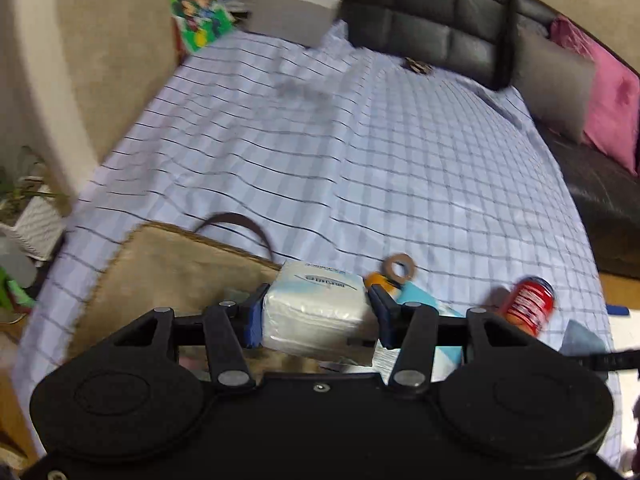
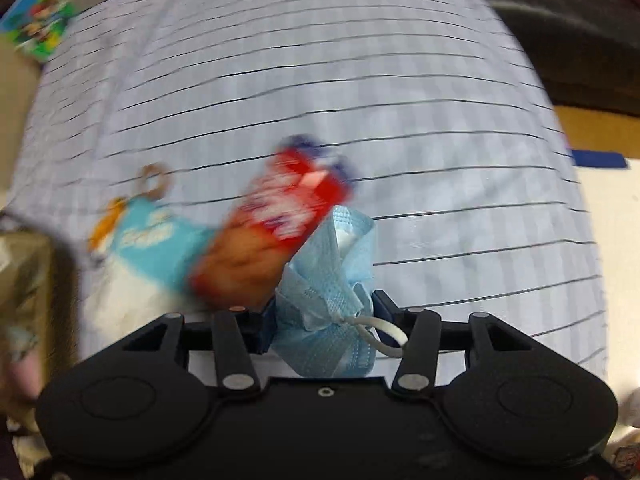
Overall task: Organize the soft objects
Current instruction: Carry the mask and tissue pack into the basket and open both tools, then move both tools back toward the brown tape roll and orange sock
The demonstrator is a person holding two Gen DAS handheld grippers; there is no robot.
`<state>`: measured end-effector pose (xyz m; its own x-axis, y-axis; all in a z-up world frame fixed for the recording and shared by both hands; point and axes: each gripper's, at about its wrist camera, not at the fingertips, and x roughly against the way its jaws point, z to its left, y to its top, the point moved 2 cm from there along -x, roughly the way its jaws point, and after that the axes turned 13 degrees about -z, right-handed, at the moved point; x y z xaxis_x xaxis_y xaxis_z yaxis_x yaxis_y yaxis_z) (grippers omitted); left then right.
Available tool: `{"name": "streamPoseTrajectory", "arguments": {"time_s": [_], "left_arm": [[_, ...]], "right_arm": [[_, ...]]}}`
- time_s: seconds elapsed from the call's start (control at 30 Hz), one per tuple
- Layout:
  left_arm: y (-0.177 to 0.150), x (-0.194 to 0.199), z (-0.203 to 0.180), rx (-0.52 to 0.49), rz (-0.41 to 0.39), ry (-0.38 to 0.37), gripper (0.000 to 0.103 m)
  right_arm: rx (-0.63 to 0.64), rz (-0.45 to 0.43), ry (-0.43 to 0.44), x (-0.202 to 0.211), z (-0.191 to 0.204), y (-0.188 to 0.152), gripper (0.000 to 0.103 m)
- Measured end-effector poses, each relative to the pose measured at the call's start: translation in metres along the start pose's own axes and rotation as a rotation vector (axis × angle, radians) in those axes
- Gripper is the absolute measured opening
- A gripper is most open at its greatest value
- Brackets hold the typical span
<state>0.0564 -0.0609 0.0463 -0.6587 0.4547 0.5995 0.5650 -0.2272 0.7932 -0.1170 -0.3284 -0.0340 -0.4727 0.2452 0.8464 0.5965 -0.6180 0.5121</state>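
Pinching a white tissue pack (image 1: 316, 312) between their blue pads, the left tongs (image 1: 316, 316) hang over the near edge of a bed covered in a pale blue checked sheet (image 1: 340, 152). A tan bag (image 1: 176, 272) lies at the sheet's left edge, a red packet (image 1: 528, 304) near its right. Beyond them the sheet runs bare to the black headboard (image 1: 424, 12). The right tongs (image 2: 326, 320) grip a crumpled blue face mask (image 2: 332, 280), its white ear loop (image 2: 380, 332) hanging loose, just beside the blurred red packet (image 2: 276, 224); open sheet stretches ahead and right.
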Motion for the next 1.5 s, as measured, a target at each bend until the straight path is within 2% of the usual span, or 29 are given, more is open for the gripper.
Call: {"name": "streamPoseTrajectory", "arguments": {"time_s": [0.33,0.47,0.6,0.63,0.67,0.7,0.73,0.77,0.9,1.2,1.37,1.5], "left_arm": [[0.009,0.006,0.070,0.083,-0.065,0.172,0.050],[0.006,-0.004,0.097,0.128,-0.043,0.185,0.050],[0.007,-0.010,0.115,0.172,-0.024,0.185,0.051],[0.007,-0.010,0.117,0.180,-0.026,0.182,0.056],[0.007,-0.008,0.118,0.185,-0.029,0.178,0.062],[0.008,-0.009,0.118,0.189,-0.029,0.171,0.073],[0.009,-0.008,0.119,0.197,-0.028,0.166,0.075],[0.010,-0.006,0.119,0.207,-0.035,0.162,0.075],[0.012,0.001,0.118,0.204,-0.066,0.166,0.075],[0.010,-0.001,0.115,0.201,-0.054,0.181,0.075],[0.009,-0.004,0.106,0.188,-0.041,0.179,0.076],[0.009,-0.006,0.092,0.163,-0.037,0.169,0.076]], "right_arm": [[0.171,-0.074,0.352,0.052,0.179,-0.001,0.049],[0.249,-0.060,0.456,0.063,0.245,-0.012,0.049],[0.323,-0.040,0.503,0.065,0.282,-0.031,0.052],[0.337,-0.037,0.510,0.064,0.288,-0.034,0.052],[0.347,-0.035,0.520,0.062,0.293,-0.037,0.054],[0.354,-0.031,0.527,0.061,0.297,-0.040,0.058],[0.357,-0.027,0.530,0.057,0.297,-0.042,0.067],[0.357,-0.030,0.530,0.056,0.299,-0.043,0.070],[0.385,-0.053,0.512,0.058,0.302,-0.047,0.071],[0.355,-0.079,0.470,0.061,0.276,-0.037,0.071],[0.392,-0.143,0.387,0.066,0.256,-0.033,0.074],[0.376,-0.125,0.349,0.061,0.234,-0.029,0.074]]}}
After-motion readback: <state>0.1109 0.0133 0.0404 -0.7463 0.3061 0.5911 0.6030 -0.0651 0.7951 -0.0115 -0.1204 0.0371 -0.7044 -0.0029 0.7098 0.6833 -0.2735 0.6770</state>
